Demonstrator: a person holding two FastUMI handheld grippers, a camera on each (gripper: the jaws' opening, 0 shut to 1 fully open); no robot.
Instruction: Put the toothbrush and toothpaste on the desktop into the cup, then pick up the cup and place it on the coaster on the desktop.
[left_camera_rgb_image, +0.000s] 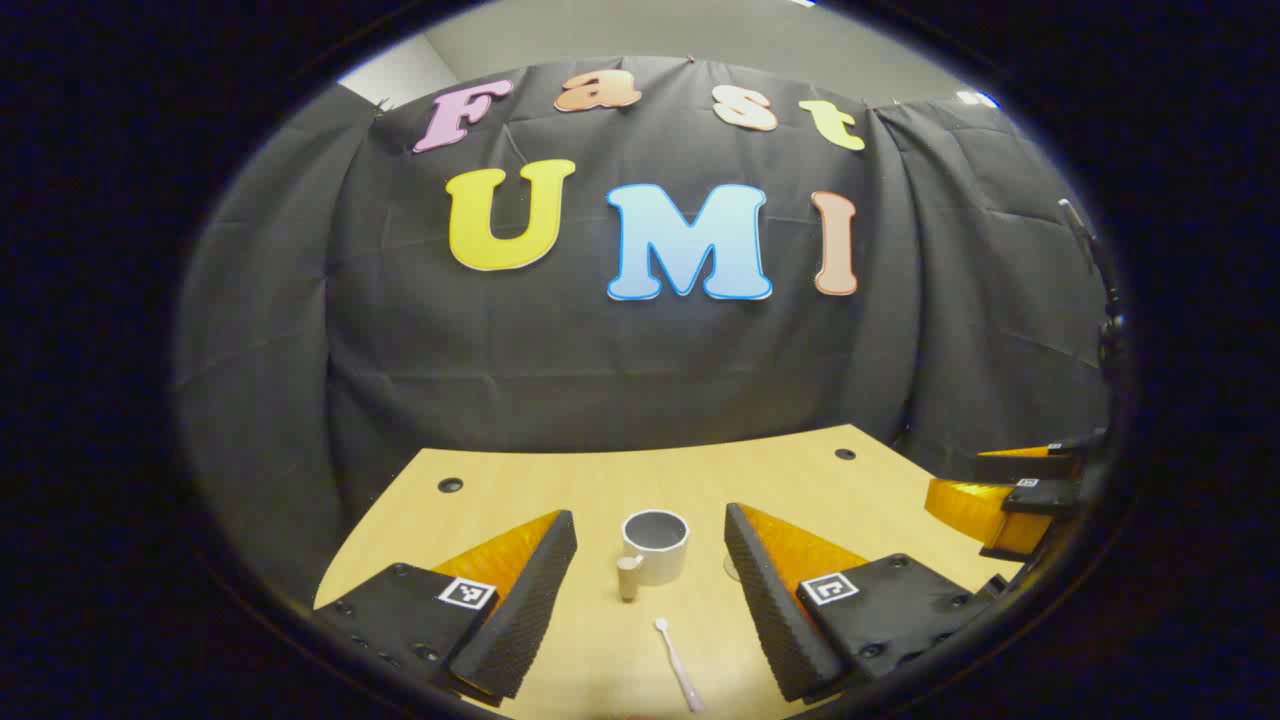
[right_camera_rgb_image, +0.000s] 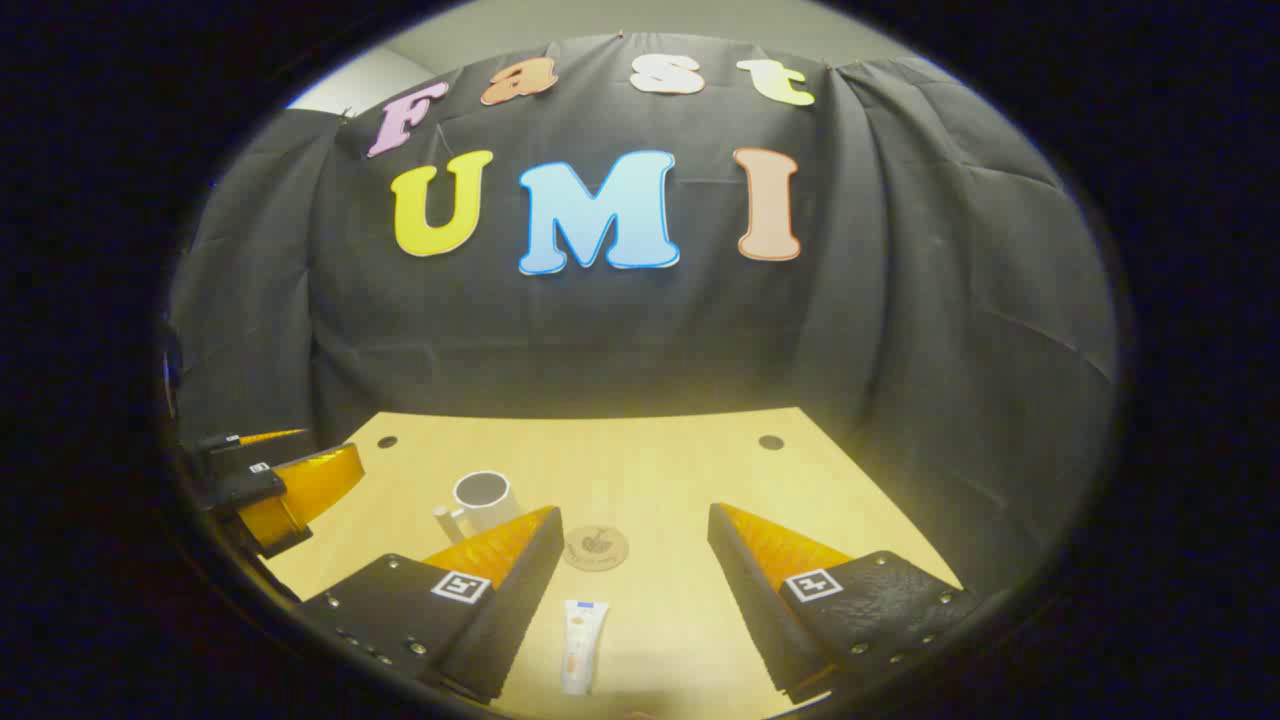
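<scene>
In the left gripper view a white cup (left_camera_rgb_image: 656, 545) with its handle toward me stands on the wooden desktop (left_camera_rgb_image: 560, 480), ahead of my open left gripper (left_camera_rgb_image: 650, 600). A pale toothbrush (left_camera_rgb_image: 678, 664) lies just in front of the cup, between the fingers and below them. The right gripper (left_camera_rgb_image: 1010, 495) shows at the far right. In the right gripper view a toothpaste tube (right_camera_rgb_image: 582, 645) lies between the fingers of my open right gripper (right_camera_rgb_image: 630, 600). A round brown coaster (right_camera_rgb_image: 595, 548) lies beyond it, and the cup (right_camera_rgb_image: 482, 500) stands to its left. The left gripper (right_camera_rgb_image: 270, 485) shows at the left edge.
The desktop has small dark round holes near its back corners (left_camera_rgb_image: 450, 485) (right_camera_rgb_image: 771, 441). Black cloth closes the booth behind the desk (right_camera_rgb_image: 640, 330).
</scene>
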